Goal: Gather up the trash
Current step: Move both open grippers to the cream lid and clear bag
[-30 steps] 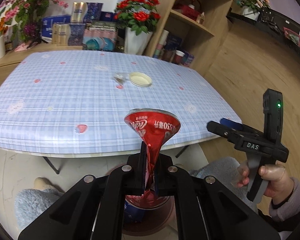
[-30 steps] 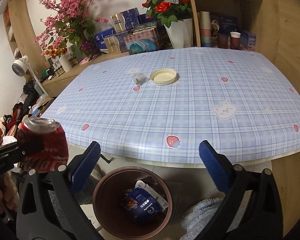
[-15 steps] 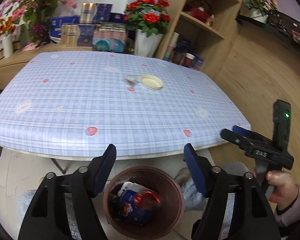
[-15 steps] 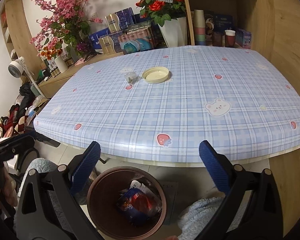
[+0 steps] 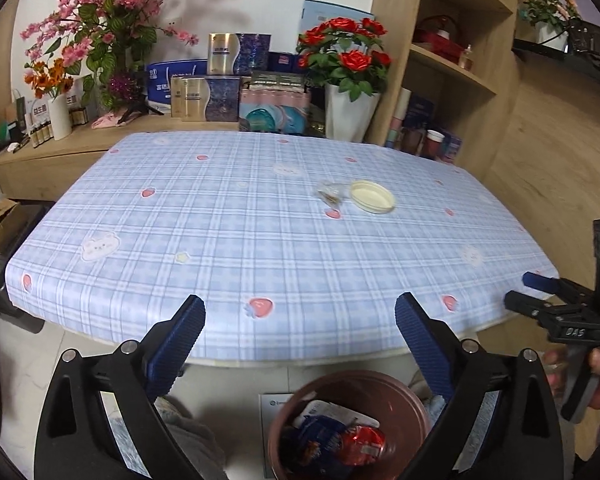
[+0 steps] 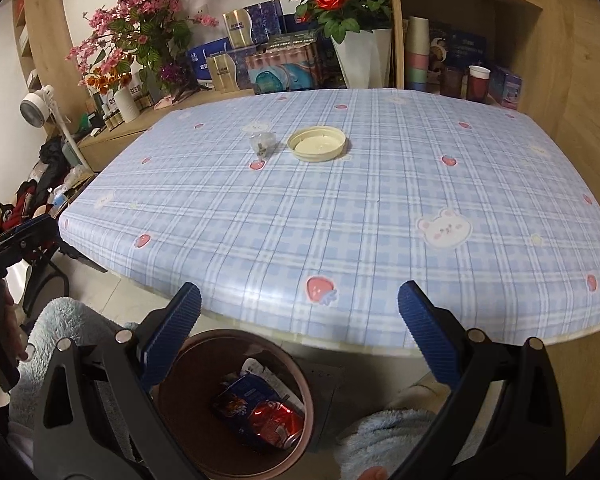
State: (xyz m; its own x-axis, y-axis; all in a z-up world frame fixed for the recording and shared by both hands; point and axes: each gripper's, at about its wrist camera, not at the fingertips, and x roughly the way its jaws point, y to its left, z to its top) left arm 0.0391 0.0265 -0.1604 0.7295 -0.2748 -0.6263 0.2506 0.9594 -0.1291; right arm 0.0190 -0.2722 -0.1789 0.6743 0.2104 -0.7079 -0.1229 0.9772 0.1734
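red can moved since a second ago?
Yes. The red can has left the left gripper, whose jaws have just been opening, and lies in the bin.

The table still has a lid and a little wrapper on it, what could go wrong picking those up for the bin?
1. The cream lid lies flat on the tablecloth, so the open right gripper may slide over it without catching an edge.
2. The small clear wrapper sits close beside the lid; closing on one could knock the other away.
3. The brown bin stands partly under the table edge and already holds a red can, so a drop from the tabletop may miss.
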